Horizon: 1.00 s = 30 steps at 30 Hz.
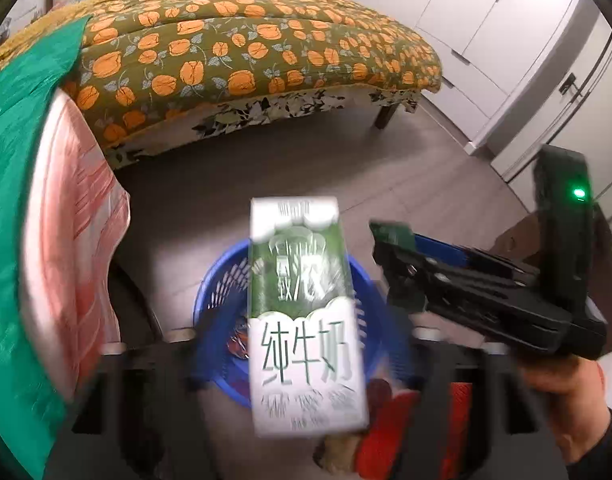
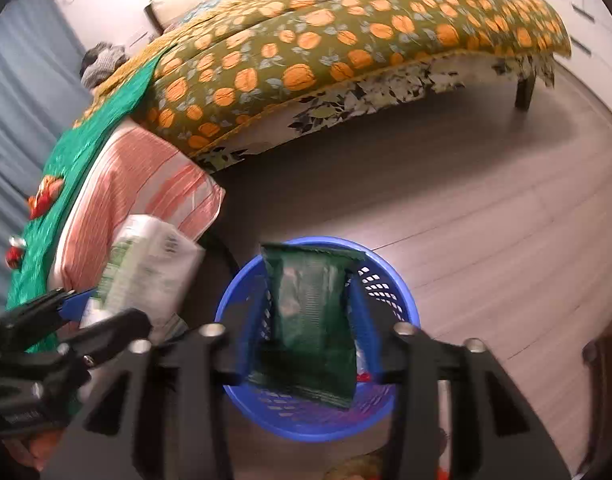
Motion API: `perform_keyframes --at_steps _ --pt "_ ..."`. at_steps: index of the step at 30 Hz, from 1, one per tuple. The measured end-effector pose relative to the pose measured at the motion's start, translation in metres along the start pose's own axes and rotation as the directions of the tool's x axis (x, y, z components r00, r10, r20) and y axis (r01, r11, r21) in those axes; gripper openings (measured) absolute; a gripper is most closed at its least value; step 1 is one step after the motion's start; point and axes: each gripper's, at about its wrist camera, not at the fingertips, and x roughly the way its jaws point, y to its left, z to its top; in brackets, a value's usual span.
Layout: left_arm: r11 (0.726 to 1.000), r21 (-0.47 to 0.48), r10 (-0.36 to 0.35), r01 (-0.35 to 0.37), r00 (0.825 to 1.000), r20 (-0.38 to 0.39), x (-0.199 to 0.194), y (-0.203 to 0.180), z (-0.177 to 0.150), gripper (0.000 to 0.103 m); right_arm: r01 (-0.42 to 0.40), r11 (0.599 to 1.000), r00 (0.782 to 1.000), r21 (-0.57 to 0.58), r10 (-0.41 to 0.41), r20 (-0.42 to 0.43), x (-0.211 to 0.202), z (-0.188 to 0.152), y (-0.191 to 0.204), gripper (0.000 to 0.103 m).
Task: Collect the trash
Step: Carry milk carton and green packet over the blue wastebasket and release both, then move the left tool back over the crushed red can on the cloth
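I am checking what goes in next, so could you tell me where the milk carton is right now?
In the left wrist view the milk carton fills the centre, above the blue basket on the floor beside the bed.

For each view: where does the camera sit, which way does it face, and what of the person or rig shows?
Left wrist: on the left gripper, looking down at milk carton over blue basket; right gripper and a hand show.
Right wrist: on the right gripper, looking down at green packet over the basket.
Shared: basket, carton, bed.

Milk carton [image 1: 306,316] (motion-blurred) hides most of blue basket [image 1: 213,304].
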Motion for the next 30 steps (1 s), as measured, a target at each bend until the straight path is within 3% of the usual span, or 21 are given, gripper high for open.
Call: perform_keyframes --at_steps 4,8,13,20,25,30 --pt "1.0 -0.003 -0.003 0.003 1.0 0.018 0.001 -0.002 0.008 0.081 -0.022 0.999 0.999 0.023 0.022 0.027 -0.009 0.005 -0.006 0.068" --pt "1.0 0.023 0.008 -0.009 0.998 0.057 -0.023 -0.009 0.004 0.086 -0.017 1.0 0.998 0.018 0.016 0.053 -0.018 0.006 -0.003 0.074" --pt "0.999 0.052 0.012 -0.018 0.994 0.107 -0.072 -0.009 -0.021 0.092 0.033 0.999 0.995 -0.024 -0.031 0.098 -0.028 0.004 0.01 0.087" --pt "0.994 0.033 0.097 -0.102 0.986 0.132 -0.135 0.03 -0.075 0.092 0.159 0.963 0.968 -0.218 -0.11 0.224 -0.039 -0.009 0.056 0.089" --pt "0.975 -0.037 0.224 -0.22 0.959 0.175 -0.187 0.08 -0.114 0.092 0.186 0.92 0.965 -0.345 -0.105 0.239 -0.032 -0.022 0.103 0.09" --pt "0.933 -0.139 0.353 -0.332 0.918 0.18 -0.228 0.14 -0.144 0.094 0.101 0.876 0.976 -0.471 0.006 0.219 -0.039 -0.035 0.178 0.091"
